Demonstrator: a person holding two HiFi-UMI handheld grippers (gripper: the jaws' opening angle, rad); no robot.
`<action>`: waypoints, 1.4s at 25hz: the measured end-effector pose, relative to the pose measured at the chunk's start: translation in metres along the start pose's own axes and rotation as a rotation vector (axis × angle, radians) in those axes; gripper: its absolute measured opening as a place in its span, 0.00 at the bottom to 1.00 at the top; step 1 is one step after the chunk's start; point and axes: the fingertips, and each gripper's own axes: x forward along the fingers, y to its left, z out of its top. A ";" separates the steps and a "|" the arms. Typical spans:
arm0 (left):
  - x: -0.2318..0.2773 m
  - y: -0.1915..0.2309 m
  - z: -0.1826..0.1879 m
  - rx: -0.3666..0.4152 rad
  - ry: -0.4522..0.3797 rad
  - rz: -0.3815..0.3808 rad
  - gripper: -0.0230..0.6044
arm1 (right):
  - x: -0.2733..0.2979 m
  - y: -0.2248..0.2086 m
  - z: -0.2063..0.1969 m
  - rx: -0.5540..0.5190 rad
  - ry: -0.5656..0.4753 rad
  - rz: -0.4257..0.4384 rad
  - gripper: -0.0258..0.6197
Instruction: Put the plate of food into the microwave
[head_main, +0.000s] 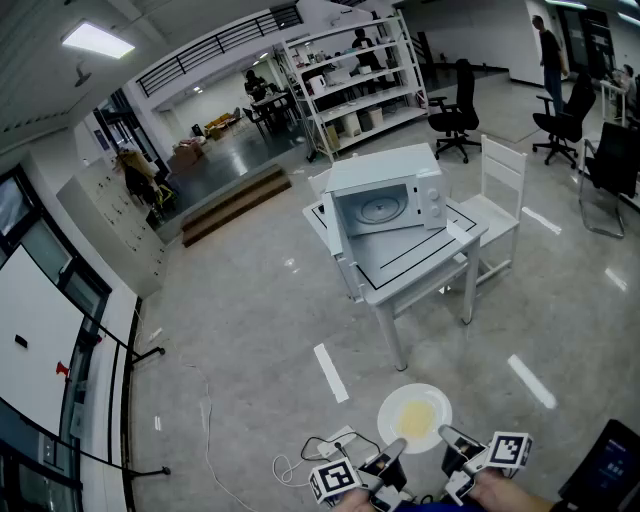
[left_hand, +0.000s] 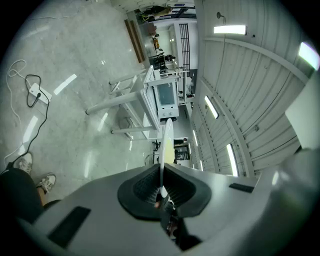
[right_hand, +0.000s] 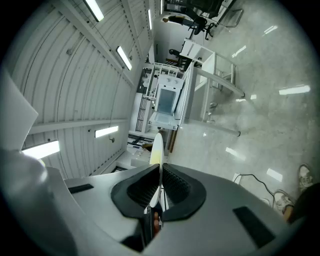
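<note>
A small white table (head_main: 432, 262) stands on a glossy grey floor (head_main: 250, 330). A white microwave (head_main: 385, 200) sits on the table, door open. A white chair (head_main: 500, 190) stands beside the table, and a power strip (head_main: 337, 441) lies well apart.

A glossy grey floor (head_main: 250, 330) spread across an open hall, lit by a ceiling panel (head_main: 97, 40). A white desk (head_main: 415, 262) stood mid-room with a white chair (head_main: 500, 185) just beside it. Metal shelving (head_main: 355, 70) and black office chairs (head_main: 455, 110) stood beyond, and wooden steps (head_main: 235, 200) lay further left.
</note>
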 end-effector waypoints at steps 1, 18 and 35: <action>0.000 0.000 0.000 -0.001 0.000 0.000 0.06 | 0.000 0.000 0.001 -0.014 0.002 0.001 0.07; 0.012 -0.001 -0.007 -0.004 0.003 0.008 0.06 | -0.007 -0.003 0.010 -0.032 -0.008 0.028 0.07; 0.057 -0.013 -0.040 -0.006 0.008 0.015 0.06 | -0.043 -0.017 0.051 -0.026 -0.014 0.029 0.07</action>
